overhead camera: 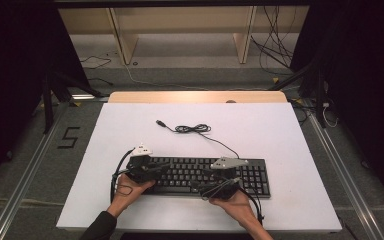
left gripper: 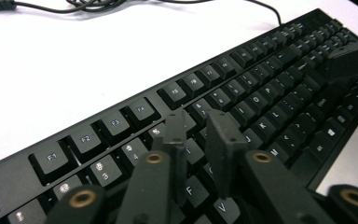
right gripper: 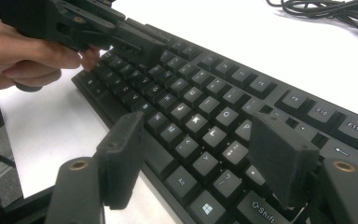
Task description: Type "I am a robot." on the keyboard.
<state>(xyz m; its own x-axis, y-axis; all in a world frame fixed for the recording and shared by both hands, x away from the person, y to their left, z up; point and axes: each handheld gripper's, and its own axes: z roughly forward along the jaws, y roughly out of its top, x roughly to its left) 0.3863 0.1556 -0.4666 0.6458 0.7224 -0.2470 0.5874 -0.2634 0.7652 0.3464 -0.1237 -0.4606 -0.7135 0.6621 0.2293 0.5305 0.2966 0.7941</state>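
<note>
Here, going one view at a time:

High view, keyboard: the black keyboard point(overhead camera: 207, 176) lies flat on the white table point(overhead camera: 280, 135), near the person's edge. Its cable point(overhead camera: 195, 129) runs off from the back and ends in a loose bundle farther up the table.
High view, left gripper: the left gripper point(overhead camera: 147, 169) sits over the left end of the keys, with the left hand point(overhead camera: 127, 189) behind it.
High view, right gripper: the right gripper point(overhead camera: 220, 184) sits over the right half of the keys, held by the right hand point(overhead camera: 235, 200).
Left gripper view, jaws: the two black jaws are a little apart, with a thin gap. Nothing is in the gap.
Left gripper view, keyboard: the keyboard point(left gripper: 242, 93) is right under the tips, near the number row and the letters below it. It looks like the tips hang just above the keys, but touching or not is hard to tell from here.
Right gripper view, jaws: the jaws stand wide apart, and nothing is between them.
Right gripper view, keyboard: the keyboard point(right gripper: 205, 116) lies under and between the jaws, near the bottom rows of keys by the front edge. The left gripper point(right gripper: 140, 44) shows farther off, at the other end.
How to do it well: I think the job is pressing keys. Pick one key, come straight down with one jaw tip, push softly and lift off. Keep the other jaw away from the keys next to it, so just one key goes down. Keep the right gripper still so the keyboard does not slide.
</note>
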